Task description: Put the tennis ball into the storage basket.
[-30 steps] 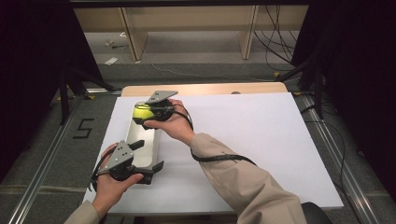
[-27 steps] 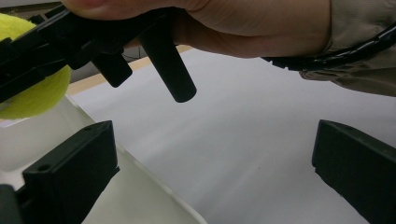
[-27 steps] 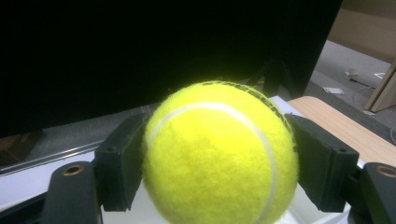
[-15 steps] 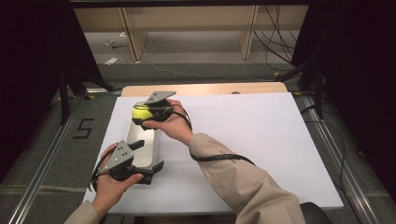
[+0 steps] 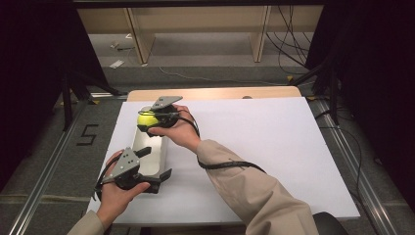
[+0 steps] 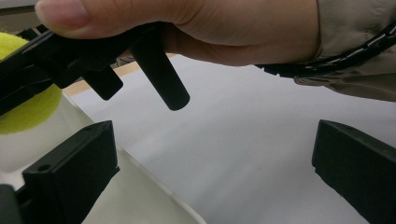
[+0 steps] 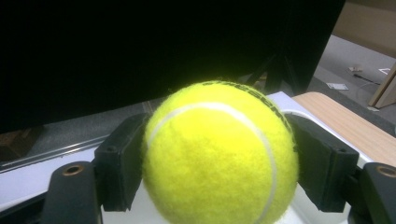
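The tennis ball (image 7: 219,154) sits clamped between the two black jaws of the right gripper (image 5: 152,119), a pad pressed on each side of it. In the high view the ball (image 5: 146,119) hangs over the far end of a long white tray (image 5: 146,147) that lies on the white table cover (image 5: 264,147); whether it touches the tray is hard to tell. The left gripper (image 5: 155,168) rests at the tray's near end, jaws wide apart, with the tray's rim between them.

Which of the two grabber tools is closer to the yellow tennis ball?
The right gripper: its jaws clamp the tennis ball. The left gripper sits open at the white tray's near end.
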A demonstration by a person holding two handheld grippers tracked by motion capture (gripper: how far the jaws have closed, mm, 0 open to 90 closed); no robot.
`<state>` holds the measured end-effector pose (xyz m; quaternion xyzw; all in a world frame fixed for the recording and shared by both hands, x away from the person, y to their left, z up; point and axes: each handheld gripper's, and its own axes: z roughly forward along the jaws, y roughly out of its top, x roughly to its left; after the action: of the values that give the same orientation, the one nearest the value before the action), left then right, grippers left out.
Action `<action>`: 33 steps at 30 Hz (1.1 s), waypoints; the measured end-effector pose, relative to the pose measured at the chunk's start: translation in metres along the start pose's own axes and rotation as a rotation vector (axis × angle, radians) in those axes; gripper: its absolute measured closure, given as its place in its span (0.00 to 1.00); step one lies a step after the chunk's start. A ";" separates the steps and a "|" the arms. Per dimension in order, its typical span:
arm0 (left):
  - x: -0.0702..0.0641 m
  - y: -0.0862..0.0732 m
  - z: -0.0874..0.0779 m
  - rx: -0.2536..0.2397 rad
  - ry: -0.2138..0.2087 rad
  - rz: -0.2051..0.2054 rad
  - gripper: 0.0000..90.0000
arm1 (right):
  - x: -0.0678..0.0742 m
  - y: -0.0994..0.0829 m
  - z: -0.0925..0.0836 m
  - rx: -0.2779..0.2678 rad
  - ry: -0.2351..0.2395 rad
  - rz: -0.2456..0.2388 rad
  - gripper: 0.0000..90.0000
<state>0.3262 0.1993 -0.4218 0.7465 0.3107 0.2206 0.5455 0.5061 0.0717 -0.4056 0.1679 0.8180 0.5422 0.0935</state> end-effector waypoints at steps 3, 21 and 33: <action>0.000 0.000 0.000 0.000 0.000 0.001 0.00 | 0.000 0.000 0.001 0.002 0.001 -0.005 0.30; 0.000 0.000 0.000 -0.001 0.000 0.000 0.00 | -0.002 -0.004 0.008 0.025 -0.002 0.002 0.29; 0.000 0.000 0.000 -0.002 -0.001 0.001 0.00 | -0.004 -0.007 0.011 0.034 -0.007 0.006 0.29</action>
<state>0.3262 0.1994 -0.4216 0.7463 0.3099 0.2208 0.5461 0.5122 0.0767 -0.4163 0.1739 0.8262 0.5279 0.0919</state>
